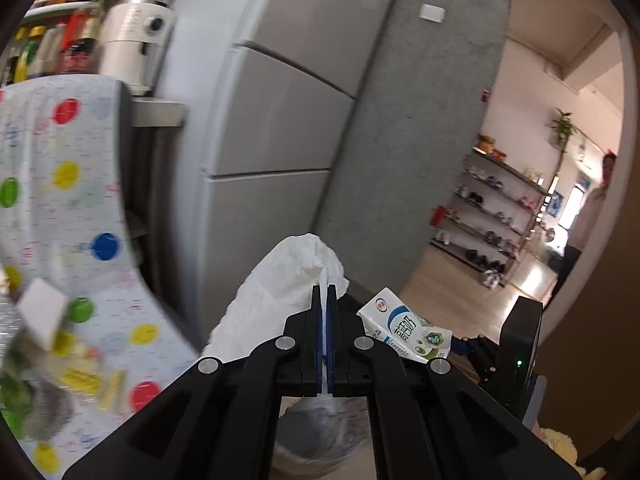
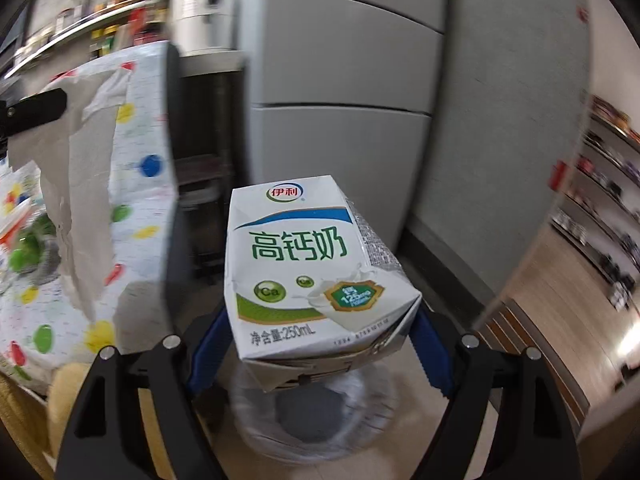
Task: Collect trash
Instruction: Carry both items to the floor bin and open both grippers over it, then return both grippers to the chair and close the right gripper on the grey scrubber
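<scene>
The left gripper [image 1: 324, 292] has its two blue-lined fingers pressed together, and a white crumpled paper towel [image 1: 280, 292] is pinched between them; the sheet bulges out to the left of the fingertips and hangs below them. In the right wrist view the same towel [image 2: 80, 184] hangs in a long limp strip from the black left gripper [image 2: 32, 114] at the frame's left edge.

The right gripper [image 2: 320, 344] stands wide, its blue pads [image 2: 210, 354] set against the two lower sides of a white and green milk carton [image 2: 304, 268], which it holds tilted, printed face towards the camera. The carton's bottom end is dented and creased. In the left wrist view the milk carton [image 1: 404, 326] shows just to the right of the closed fingers.

Below both grippers sits a trash bin [image 2: 316, 416] lined with a clear plastic bag, its mouth open on the floor; the carton is above it, and the towel's lower end hangs over the bin's rim [image 1: 320, 436] in the left view.

To the left stands a table with a polka-dot cloth [image 1: 80, 208], blurred items lying on it. Behind it are a grey refrigerator [image 1: 280, 100], a white kitchen appliance [image 1: 134, 40] on a counter, and shelves of bottles [image 1: 52, 48]. Far right, open shelving [image 1: 492, 216] lines a wood-floored room, and a person [image 1: 592, 216] stands at the edge.
</scene>
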